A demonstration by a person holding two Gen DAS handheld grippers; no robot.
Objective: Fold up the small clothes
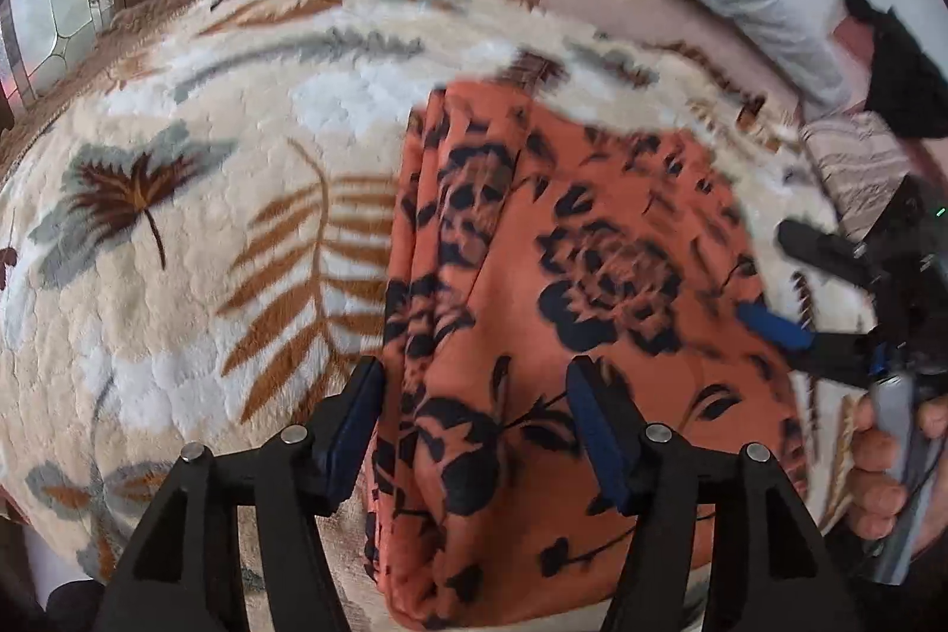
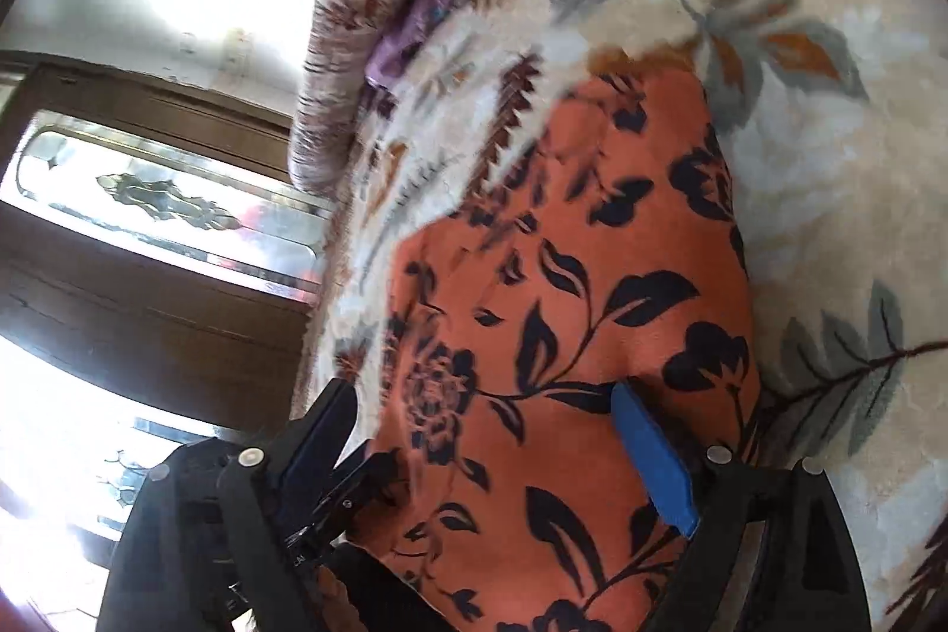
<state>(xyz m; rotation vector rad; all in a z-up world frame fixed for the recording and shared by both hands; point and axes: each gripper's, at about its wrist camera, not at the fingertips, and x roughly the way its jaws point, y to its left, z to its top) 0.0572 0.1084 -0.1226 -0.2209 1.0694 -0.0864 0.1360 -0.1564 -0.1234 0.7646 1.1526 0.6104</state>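
An orange floral garment (image 1: pixel 563 336), already doubled along one side, is seen lying on the leaf-patterned fleece blanket (image 1: pixel 178 276), with the left gripper (image 1: pixel 474 430) and right gripper (image 2: pixel 486 448) both spread apart above it, so an edge must probably be pinched next for another fold.

Orange garment (image 1: pixel 533 336) with black flowers, cream leaf-patterned blanket (image 1: pixel 207 247)
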